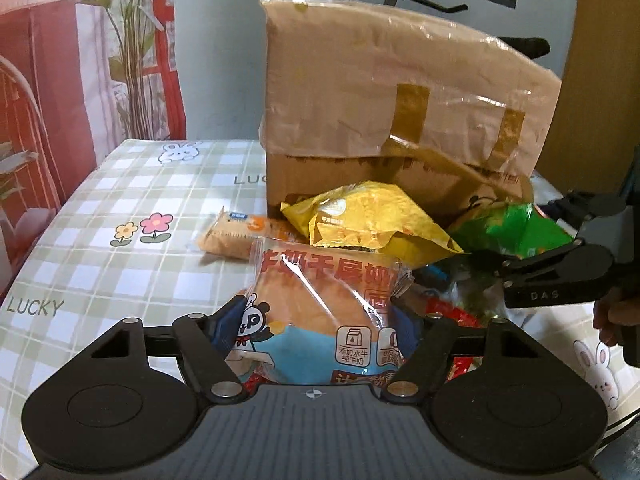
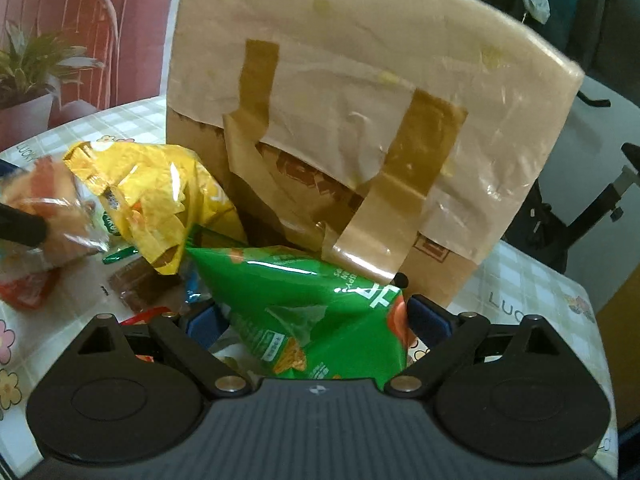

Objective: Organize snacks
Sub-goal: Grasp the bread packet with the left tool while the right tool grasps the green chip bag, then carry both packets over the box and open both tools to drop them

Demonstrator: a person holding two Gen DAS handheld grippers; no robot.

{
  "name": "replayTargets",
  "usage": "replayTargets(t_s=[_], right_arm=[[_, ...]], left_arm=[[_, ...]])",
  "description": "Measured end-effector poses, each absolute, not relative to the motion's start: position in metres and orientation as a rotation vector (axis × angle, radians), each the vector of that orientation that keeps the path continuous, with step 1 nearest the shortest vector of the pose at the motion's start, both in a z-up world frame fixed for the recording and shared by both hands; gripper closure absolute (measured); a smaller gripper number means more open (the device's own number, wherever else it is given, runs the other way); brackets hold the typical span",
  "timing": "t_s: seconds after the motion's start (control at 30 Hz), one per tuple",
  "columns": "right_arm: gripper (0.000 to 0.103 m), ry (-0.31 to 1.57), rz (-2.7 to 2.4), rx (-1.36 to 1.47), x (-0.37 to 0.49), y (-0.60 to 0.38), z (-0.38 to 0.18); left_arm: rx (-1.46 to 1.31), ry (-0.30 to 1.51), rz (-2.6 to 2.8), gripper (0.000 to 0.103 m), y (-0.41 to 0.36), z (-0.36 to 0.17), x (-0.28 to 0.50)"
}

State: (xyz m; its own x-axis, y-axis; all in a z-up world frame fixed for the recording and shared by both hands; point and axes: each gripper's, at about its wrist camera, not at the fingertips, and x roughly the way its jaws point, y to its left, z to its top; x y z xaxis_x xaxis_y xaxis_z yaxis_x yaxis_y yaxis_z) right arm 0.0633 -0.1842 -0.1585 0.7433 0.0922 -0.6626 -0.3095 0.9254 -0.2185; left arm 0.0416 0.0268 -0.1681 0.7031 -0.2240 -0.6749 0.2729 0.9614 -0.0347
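Step in hand: both pickups are made, and you are at the carry stage of sorting the snack pile.

Your left tongs [image 1: 316, 340] are closed on the bread packet [image 1: 320, 312], a clear wrapper with a panda print. The blue pads press it from both sides, and it sits in front of the remaining pile.

Your right tongs [image 2: 312, 320] are closed on the green chip bag [image 2: 304, 300]. The pads pinch its lower end, and the bag points toward the cardboard box [image 2: 360, 120].

Still loose on the checked surface [image 1: 120, 200]:
- the yellow bag [image 1: 368, 220], leaning against the box front
- an orange biscuit pack [image 1: 236, 236], to the left of the yellow bag
- small red and brown wrappers, partly hidden; type not legible

The box stands at the back of the surface. Its taped flap hangs down over the front, and no opening shows in either view.

Next move, as a judgement: the box is the likely destination, so you need to find its opening first. Lift each packet clear of the pile before travelling, since the yellow bag lies close to both loads and may drag. Both wrappers are slippery film, so keep the squeeze steady.
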Motion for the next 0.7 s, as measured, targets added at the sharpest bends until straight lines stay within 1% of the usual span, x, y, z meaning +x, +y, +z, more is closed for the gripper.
replayTargets(t_s=[0.07, 0.13, 0.7], right_arm=[[0.018, 0.706, 0.227, -0.333, 0.063, -0.184, -0.158], [0.021, 0.711, 0.229, -0.334, 0.060, -0.185, -0.156], [0.022, 0.615, 0.171, -0.281, 0.014, -0.202, -0.121]], left_arm=[[0.064, 0.737, -0.284, 0.027, 0.028, -0.165, 0.041], [0.058, 0.731, -0.290, 0.027, 0.028, -0.163, 0.040], [0.057, 0.645, -0.268, 0.027, 0.023, -0.136, 0.027]])
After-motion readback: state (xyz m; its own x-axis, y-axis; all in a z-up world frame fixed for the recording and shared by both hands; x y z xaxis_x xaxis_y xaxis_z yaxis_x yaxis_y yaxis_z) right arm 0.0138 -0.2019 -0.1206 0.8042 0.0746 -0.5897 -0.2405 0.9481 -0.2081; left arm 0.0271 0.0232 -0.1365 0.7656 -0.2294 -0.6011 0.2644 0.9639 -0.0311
